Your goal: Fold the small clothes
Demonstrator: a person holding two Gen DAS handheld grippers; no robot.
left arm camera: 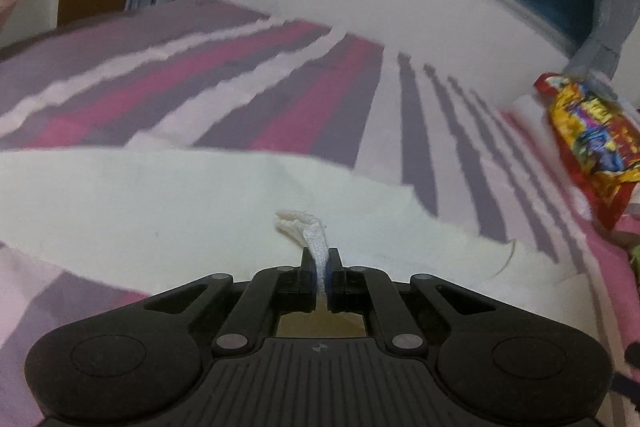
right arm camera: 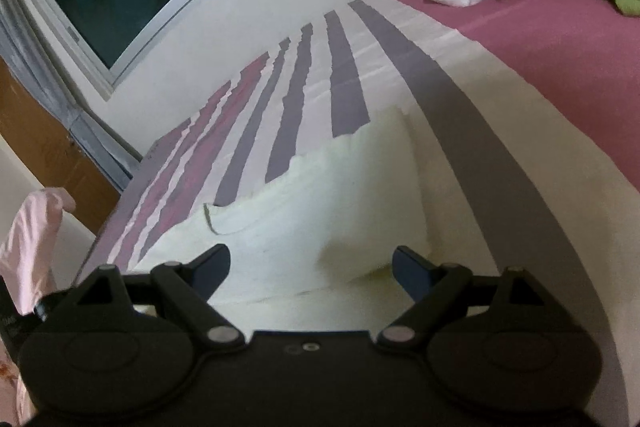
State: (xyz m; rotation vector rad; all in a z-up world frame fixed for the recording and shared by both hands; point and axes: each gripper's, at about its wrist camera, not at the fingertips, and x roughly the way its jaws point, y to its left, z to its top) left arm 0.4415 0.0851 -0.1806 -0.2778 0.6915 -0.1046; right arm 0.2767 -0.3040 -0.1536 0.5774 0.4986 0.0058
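Blk grippers [left arm camera: 320,259] w/ blue pads [right arm camera: 412,273], silver pivot screws [right arm camera: 221,334].

the left gripper [left arm camera: 321,261] sits low in the centre of its frame, jaws clamped on a white cord [left arm camera: 316,247]. the right gripper [right arm camera: 311,265] sits low in its frame, jaws spread wide, nothing pinched between them.

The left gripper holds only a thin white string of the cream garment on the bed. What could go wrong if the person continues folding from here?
1. The left gripper is shut on the drawstring alone, not the cream garment; pulling may slide the string out or bunch the cloth rather than fold it.
2. The right gripper is open above the cloth, so nothing pins it; it may drag across the striped sheet.
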